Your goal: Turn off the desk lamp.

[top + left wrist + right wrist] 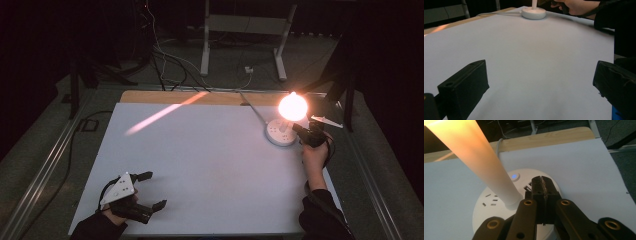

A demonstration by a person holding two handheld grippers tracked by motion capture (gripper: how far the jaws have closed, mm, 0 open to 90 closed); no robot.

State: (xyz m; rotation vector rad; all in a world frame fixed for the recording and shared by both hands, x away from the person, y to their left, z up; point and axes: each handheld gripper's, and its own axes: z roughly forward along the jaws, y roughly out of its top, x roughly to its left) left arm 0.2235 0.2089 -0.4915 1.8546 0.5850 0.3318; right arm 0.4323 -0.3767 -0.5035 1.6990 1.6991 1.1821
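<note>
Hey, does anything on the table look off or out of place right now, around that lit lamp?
Nothing stands out. The lit lamp stands upright on its round white base, cord running off the far edge. The right gripper hovers shut over the base, holding nothing. The left gripper rests open on the white table.

The hand-held gripper (543,185), jaws together, sits over the white lamp base (496,202); apparently touching it.

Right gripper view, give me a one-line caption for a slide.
Shut right gripper poised over the round white lamp base, beside the glowing lamp stem and a lit blue button.
</note>
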